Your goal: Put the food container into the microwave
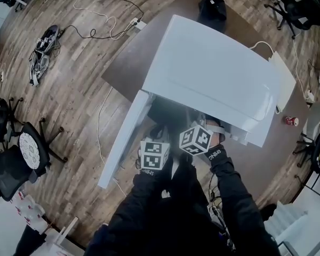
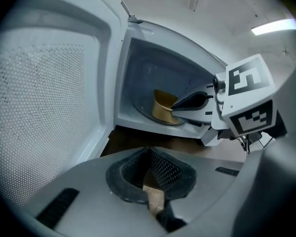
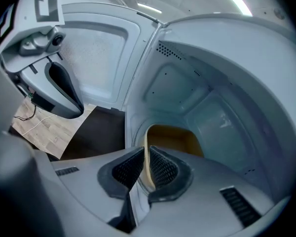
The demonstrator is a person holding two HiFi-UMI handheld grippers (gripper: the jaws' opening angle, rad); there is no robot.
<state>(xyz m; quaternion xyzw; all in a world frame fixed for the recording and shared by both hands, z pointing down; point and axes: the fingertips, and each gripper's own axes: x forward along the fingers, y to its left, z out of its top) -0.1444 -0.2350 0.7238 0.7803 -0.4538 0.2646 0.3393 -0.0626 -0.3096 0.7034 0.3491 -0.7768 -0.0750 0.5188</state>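
My right gripper is pressed onto one thin wall of the food container, a pad on either side of its rim. The yellow container is inside the microwave, and the left gripper view shows it apparently seated on the glass turntable. My left gripper hangs outside the opening, its tips together and carrying nothing of the task; I cannot identify the tan strip at the root of its jaws. Risks, as I judge them: a one-wall pinch can tilt the container if I draw back before the pads part, and a pad catching the rim on the way out could drag it toward the sill or tip it. The cavity walls sit near my right gripper on its outer side and above, so sideways or upward room is small. The free path is straight back through the opening. The door stands wide on the left, beside my left gripper, with the dark table below.
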